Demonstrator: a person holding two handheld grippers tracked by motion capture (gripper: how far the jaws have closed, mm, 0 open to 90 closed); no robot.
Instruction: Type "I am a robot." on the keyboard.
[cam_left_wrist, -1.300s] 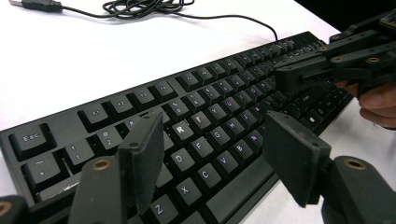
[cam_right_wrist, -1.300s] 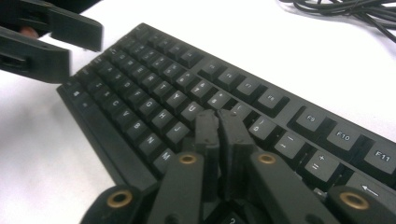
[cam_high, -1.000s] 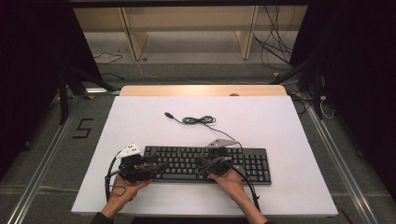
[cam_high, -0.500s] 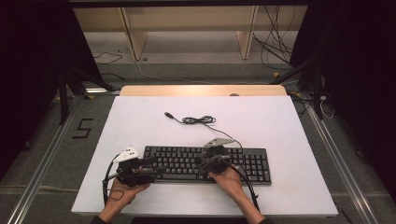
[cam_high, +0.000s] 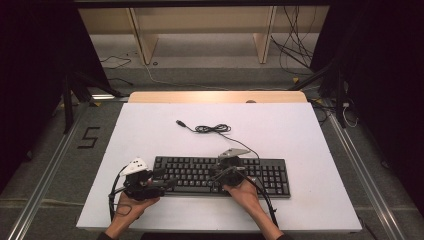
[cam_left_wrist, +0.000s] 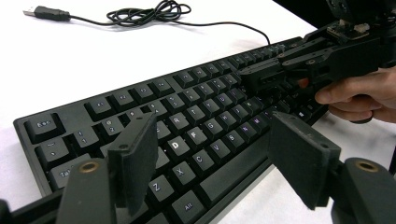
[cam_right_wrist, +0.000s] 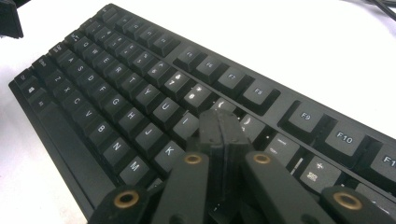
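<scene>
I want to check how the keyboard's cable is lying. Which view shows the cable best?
The high view: the cable shows whole, from its plug through a loose coil to the keyboard. The left gripper view shows plug and coil at its top edge. The right gripper view catches a bit at its top right corner.

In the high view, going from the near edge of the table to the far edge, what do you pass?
The person's hands → the keyboard → the coiled cable with its USB plug → bare white table → the wooden strip along the far edge.
</scene>
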